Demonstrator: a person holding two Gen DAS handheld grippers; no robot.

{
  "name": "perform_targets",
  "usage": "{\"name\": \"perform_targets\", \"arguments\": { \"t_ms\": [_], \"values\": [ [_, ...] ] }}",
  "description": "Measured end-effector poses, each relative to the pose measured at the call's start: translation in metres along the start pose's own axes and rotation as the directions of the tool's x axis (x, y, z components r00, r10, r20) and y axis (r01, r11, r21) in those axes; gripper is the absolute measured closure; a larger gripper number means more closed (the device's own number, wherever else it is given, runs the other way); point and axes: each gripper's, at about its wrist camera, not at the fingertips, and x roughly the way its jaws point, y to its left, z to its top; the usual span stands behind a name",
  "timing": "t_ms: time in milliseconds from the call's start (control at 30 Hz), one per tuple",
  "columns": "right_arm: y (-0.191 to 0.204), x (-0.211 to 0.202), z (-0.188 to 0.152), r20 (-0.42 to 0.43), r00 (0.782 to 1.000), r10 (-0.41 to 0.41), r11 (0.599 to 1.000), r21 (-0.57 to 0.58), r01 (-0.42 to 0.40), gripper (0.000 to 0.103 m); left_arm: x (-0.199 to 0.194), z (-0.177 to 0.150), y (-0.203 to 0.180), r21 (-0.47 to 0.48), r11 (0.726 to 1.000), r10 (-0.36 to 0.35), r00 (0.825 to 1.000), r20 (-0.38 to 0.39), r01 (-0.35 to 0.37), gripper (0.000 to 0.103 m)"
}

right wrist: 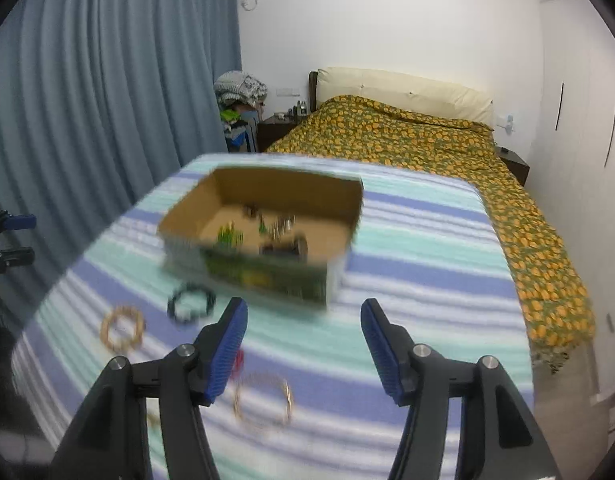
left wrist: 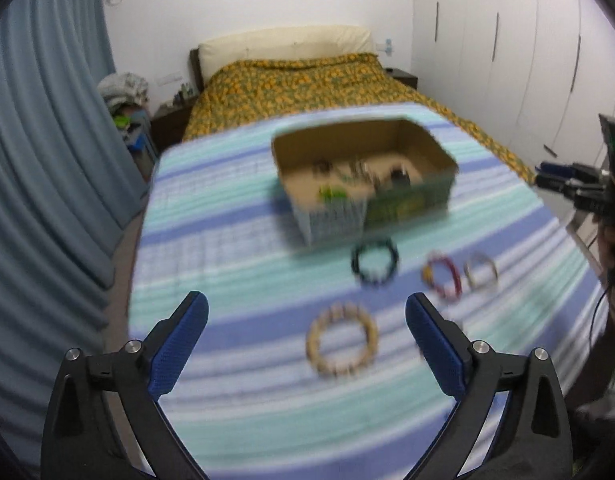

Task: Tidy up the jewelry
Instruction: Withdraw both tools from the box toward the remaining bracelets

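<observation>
Blue-padded, both of my pairs of jaws stand apart with nothing gripped in either. Through my left gripper (left wrist: 306,316) I see a beige beaded bracelet (left wrist: 342,340) lying flat on the striped table (left wrist: 227,272), in line with the gap between the jaws and a little nearer the right pad, though the pads do not touch it. Beyond it lie a dark beaded bracelet (left wrist: 374,262), a red bracelet (left wrist: 442,276) and a pale thin bangle (left wrist: 482,270), side by side in front of an open cardboard box (left wrist: 363,176) that holds several small blurred pieces of jewelry. Through my right gripper (right wrist: 303,322) a thin gold-toned bangle (right wrist: 263,402) lies on the table below the gap, close to the left pad, with a sliver of red (right wrist: 238,360) showing just beside that pad. Farther off to the left lie the dark bracelet (right wrist: 190,303) and the beige one (right wrist: 122,329), and the box (right wrist: 263,232) stands straight ahead, past the jaw tips. Everything on the table is smeared by blur.
</observation>
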Motion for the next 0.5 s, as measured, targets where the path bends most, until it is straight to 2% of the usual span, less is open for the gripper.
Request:
{"name": "perform_targets", "arguments": {
  "t_ms": [167, 267, 400, 500],
  "values": [
    [0.012, -0.031, -0.075, -0.006, 0.999, -0.043, 0.999, -0.027, 0.043, 0.043, 0.0, -0.08, -0.011, -0.113, 0.993, 0.016, 1.0, -0.013, -0.017, 0.004],
    [0.028, -0.044, -0.121, -0.001, 0.998, -0.061, 0.998, -0.002, 0.061, 0.043, 0.007, -0.119, -0.02, -0.202, 0.979, -0.007, 1.0, -0.004, 0.006, 0.004],
    [0.051, -0.048, -0.164, -0.002, 0.997, -0.075, 0.996, 0.037, 0.075, 0.043, 0.022, -0.148, -0.034, -0.24, 0.971, 0.019, 1.0, 0.0, -0.019, 0.004],
    [0.063, -0.041, -0.189, -0.016, 0.996, -0.088, 0.995, 0.049, 0.089, 0.043, 0.036, -0.157, -0.042, -0.249, 0.968, 0.032, 0.999, 0.004, -0.03, 0.004]
  ]
}}
